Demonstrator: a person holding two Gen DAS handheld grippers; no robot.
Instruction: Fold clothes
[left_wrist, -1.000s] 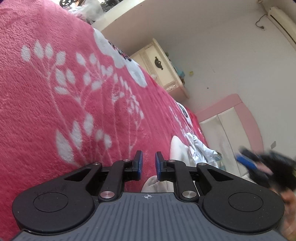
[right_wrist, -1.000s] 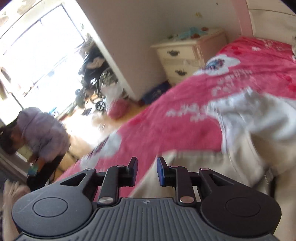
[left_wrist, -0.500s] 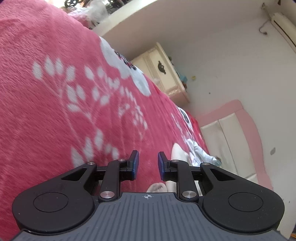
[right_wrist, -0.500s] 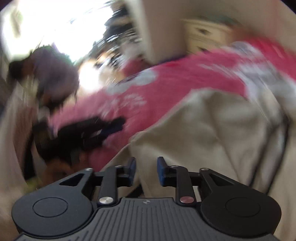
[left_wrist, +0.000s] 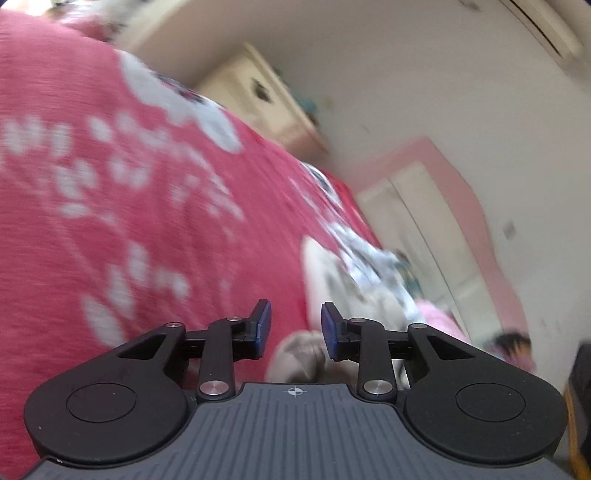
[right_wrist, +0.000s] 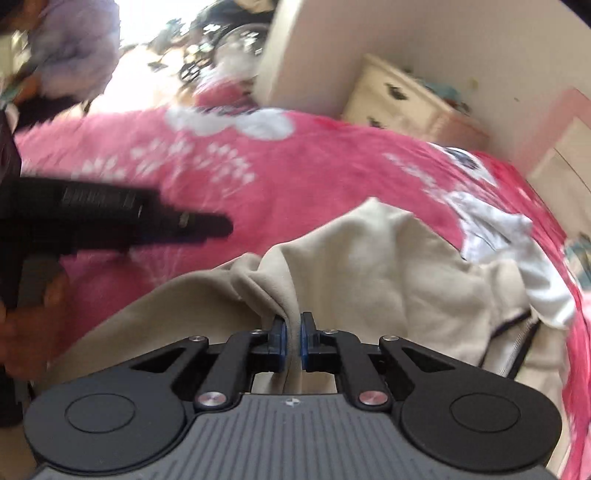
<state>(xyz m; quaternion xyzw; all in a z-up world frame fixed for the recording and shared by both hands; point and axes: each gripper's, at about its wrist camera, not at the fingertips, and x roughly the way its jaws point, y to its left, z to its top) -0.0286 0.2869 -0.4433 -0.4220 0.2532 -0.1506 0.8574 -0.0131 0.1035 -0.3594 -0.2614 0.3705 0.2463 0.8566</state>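
Pinching a raised fold of the cream fleece garment (right_wrist: 369, 258), the right gripper (right_wrist: 291, 343) is closing, its blue pads pressed on the cloth. The garment lies rumpled on the pink plush bedspread with white leaf print (right_wrist: 295, 166), a white printed garment (right_wrist: 495, 229) just beyond it. The left gripper (left_wrist: 295, 328) hovers over the bedspread, opening, nothing between its pads. Farther off stands a cream dresser (right_wrist: 399, 99).

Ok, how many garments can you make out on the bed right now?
2. A cream garment lies bunched in front, a fold of it between the closing right gripper; a white printed garment lies just beyond it on the pink blanket. More may be hidden underneath.
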